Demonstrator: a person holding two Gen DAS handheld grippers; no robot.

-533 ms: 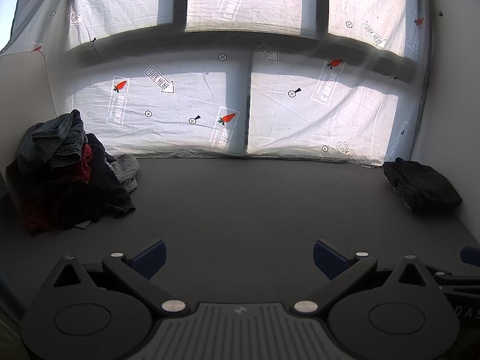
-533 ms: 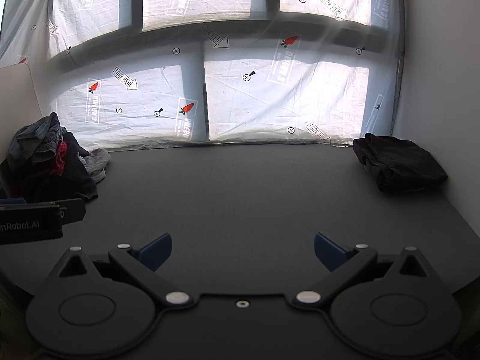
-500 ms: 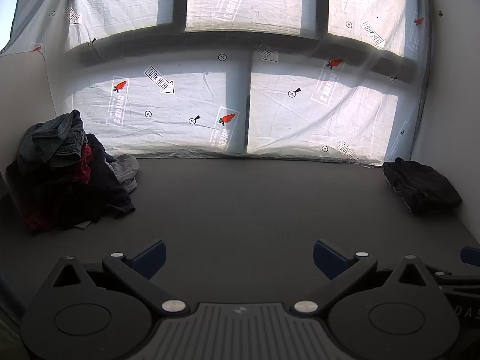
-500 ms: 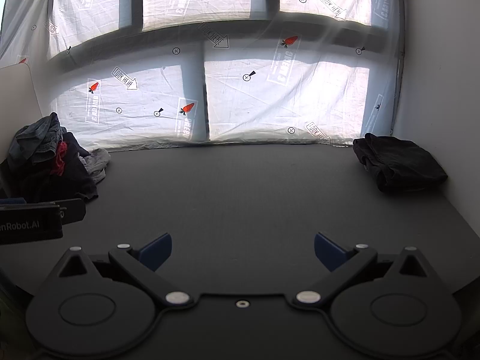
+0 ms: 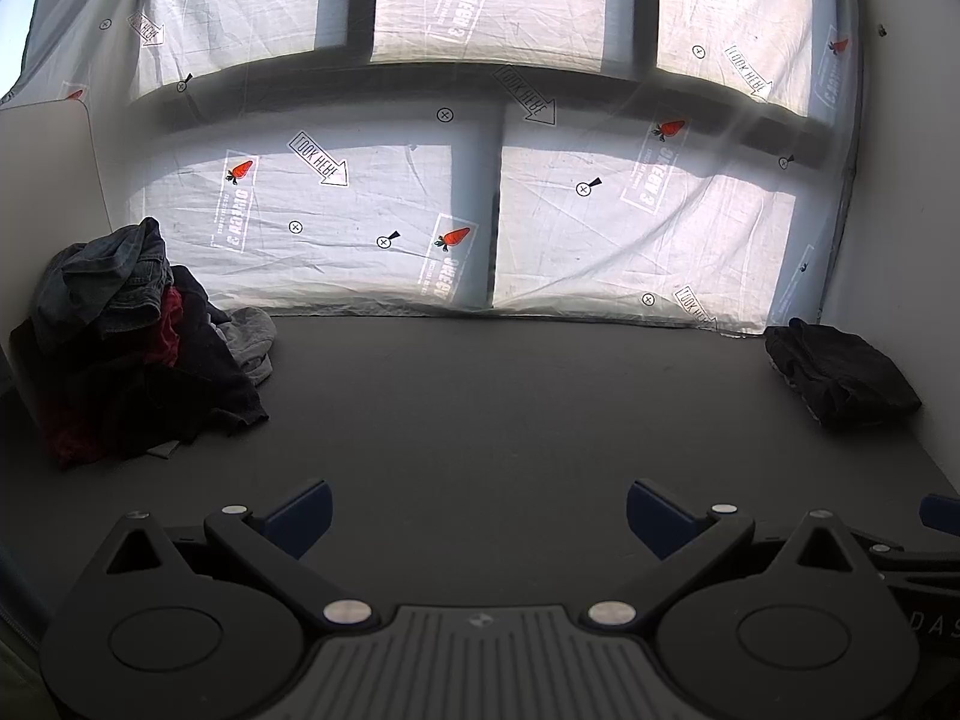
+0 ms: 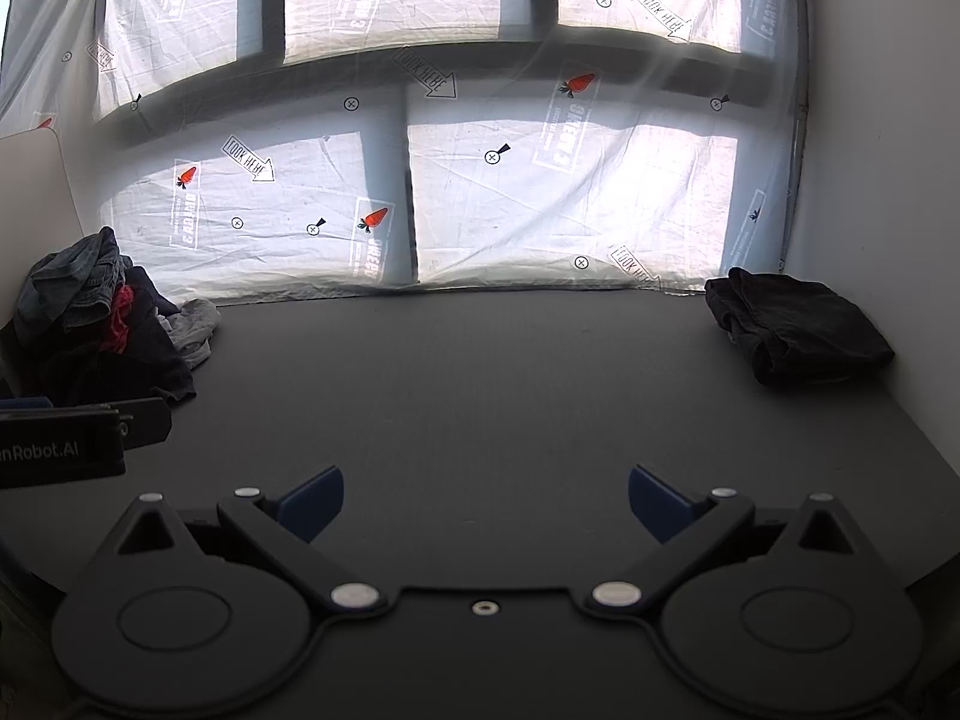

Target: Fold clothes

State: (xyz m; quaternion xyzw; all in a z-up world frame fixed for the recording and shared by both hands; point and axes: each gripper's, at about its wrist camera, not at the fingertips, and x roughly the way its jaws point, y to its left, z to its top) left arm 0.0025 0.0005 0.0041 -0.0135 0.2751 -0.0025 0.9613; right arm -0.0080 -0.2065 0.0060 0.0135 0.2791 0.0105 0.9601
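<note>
The pile of unfolded clothes [image 5: 129, 354] lies at the far left of the dark table [image 5: 510, 408], at about ten o'clock from the left gripper [image 5: 477, 510], well apart from it. The right gripper [image 6: 486, 498] is further away, so the left hand seems the nearer one. Both have their jaws spread wide, with nothing between them. A folded black garment [image 6: 798, 324] rests at two o'clock. No container is visible.
</note>
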